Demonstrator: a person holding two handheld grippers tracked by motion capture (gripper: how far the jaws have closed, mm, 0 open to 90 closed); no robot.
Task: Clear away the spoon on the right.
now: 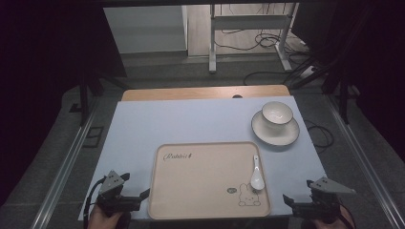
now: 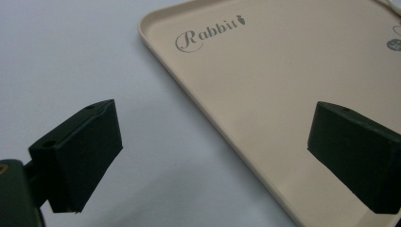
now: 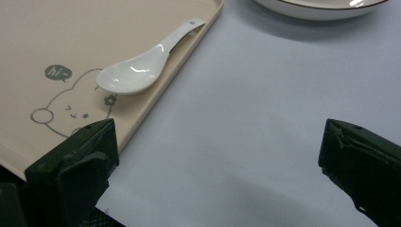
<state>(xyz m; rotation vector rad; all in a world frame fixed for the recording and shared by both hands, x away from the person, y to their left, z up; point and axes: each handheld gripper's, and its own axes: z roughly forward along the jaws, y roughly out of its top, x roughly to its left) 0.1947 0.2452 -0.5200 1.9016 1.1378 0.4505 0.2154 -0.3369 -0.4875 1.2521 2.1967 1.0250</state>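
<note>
Spoon (image 3: 142, 66) on tray (image 3: 56, 28), beyond right claw (image 3: 217, 156)

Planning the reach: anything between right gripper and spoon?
Just bare blue mat and the tray rim between right gripper and spoon, in the right gripper view.

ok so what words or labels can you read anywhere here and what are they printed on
"Rabbit", in grey script with a small carrot after it, on the far left corner of the beige tray.
"hi-", in a small dark speech bubble on the tray, beside the rabbit drawing near the white spoon.
The high view shows both prints too small to read.
No text can be seen on the spoon, the bowl or the saucer.
</note>
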